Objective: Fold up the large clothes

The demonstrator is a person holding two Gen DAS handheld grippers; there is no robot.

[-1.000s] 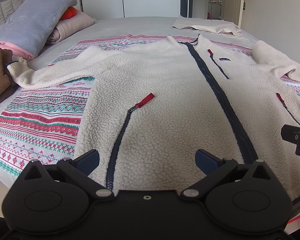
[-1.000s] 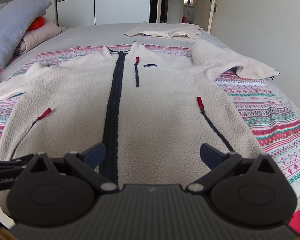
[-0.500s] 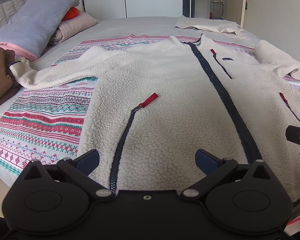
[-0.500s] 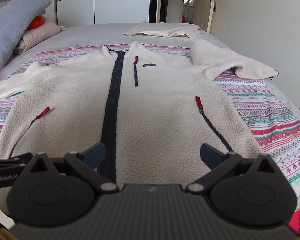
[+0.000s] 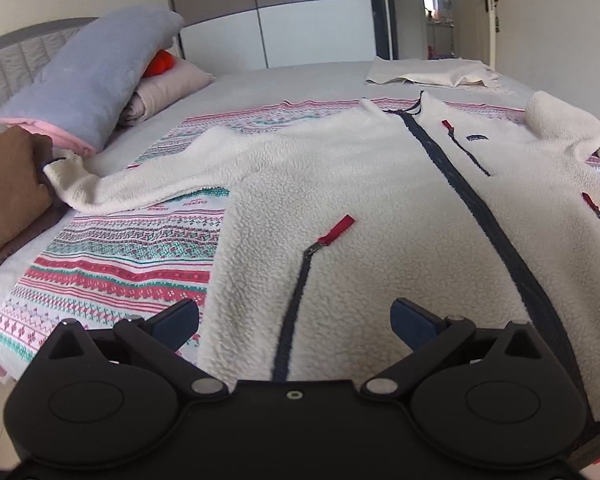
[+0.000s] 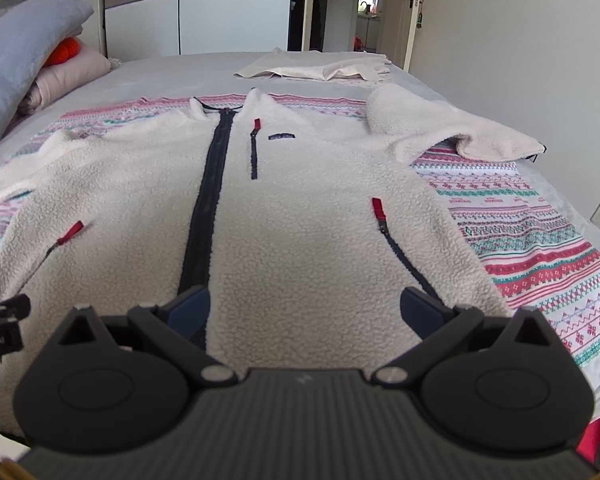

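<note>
The bed (image 6: 164,68) is being covered by a patterned blanket (image 6: 540,240), and the cream fleece jacket (image 6: 308,216) is being kept flat on it, front up, zipped, not yet folded by the look of it. Its long axis is being run straight away from both tools: hem nearest, collar far, the dark centre zipper (image 6: 204,208) marking the line. The 2 sleeves are being spread out sideways. The left sleeve (image 5: 148,184) is being reached toward the pillows, so the left gripper (image 5: 296,316) is probably the nearer one for it. The right sleeve (image 6: 460,132) is being doubled over near the bed edge, closer to the right gripper (image 6: 306,308). Both are being held released, jaws wide, nothing grasped, over the hem.
</note>
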